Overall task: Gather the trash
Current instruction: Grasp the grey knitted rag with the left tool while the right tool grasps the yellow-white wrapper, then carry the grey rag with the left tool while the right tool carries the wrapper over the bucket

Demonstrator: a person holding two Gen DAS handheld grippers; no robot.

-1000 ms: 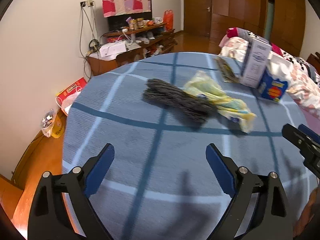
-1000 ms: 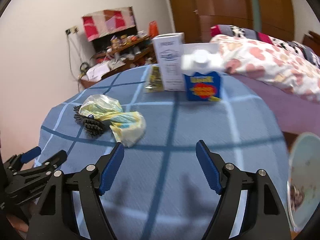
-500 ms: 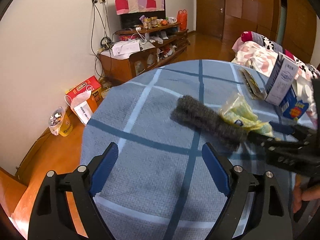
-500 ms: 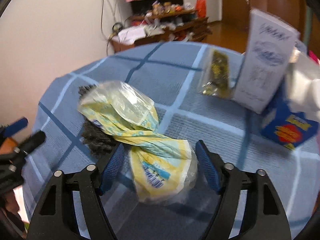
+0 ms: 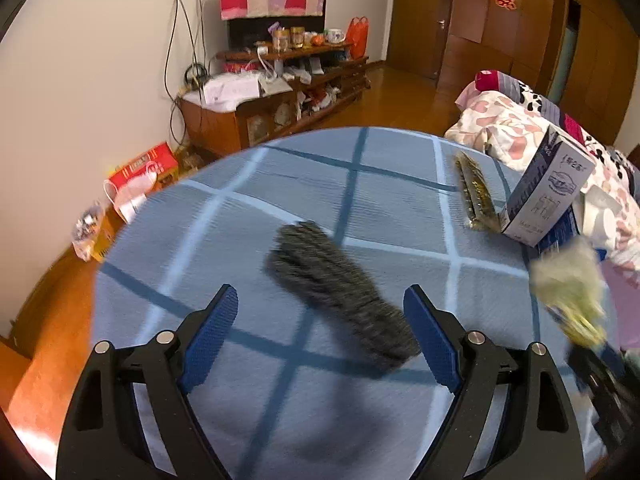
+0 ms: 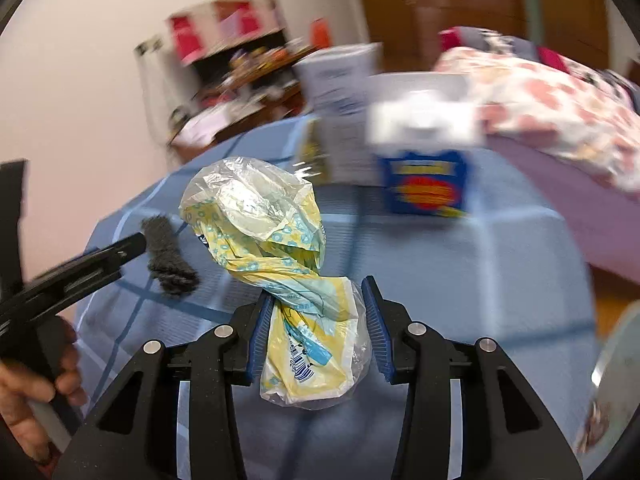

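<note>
My right gripper (image 6: 318,328) is shut on a crumpled yellow and clear plastic wrapper (image 6: 272,232) and holds it above the blue checked tablecloth (image 6: 460,272). The wrapper shows blurred at the right of the left wrist view (image 5: 568,284). A dark grey fuzzy roll (image 5: 340,292) lies on the cloth between and just ahead of the fingers of my open, empty left gripper (image 5: 320,336). The roll also shows in the right wrist view (image 6: 168,256). A flat gold snack packet (image 5: 474,192) lies farther back on the cloth.
A white and blue carton (image 5: 544,192) and a blue box with a white top (image 6: 424,176) stand at the table's far right. A bed with a floral quilt (image 5: 516,128) is beyond. A plate edge (image 6: 612,380) shows at right. A wooden shelf unit (image 5: 276,92) stands by the wall.
My right gripper closed on the wrapper and lifted it off the table, away from the grey roll. My left gripper moved closer to the roll and stays open.
</note>
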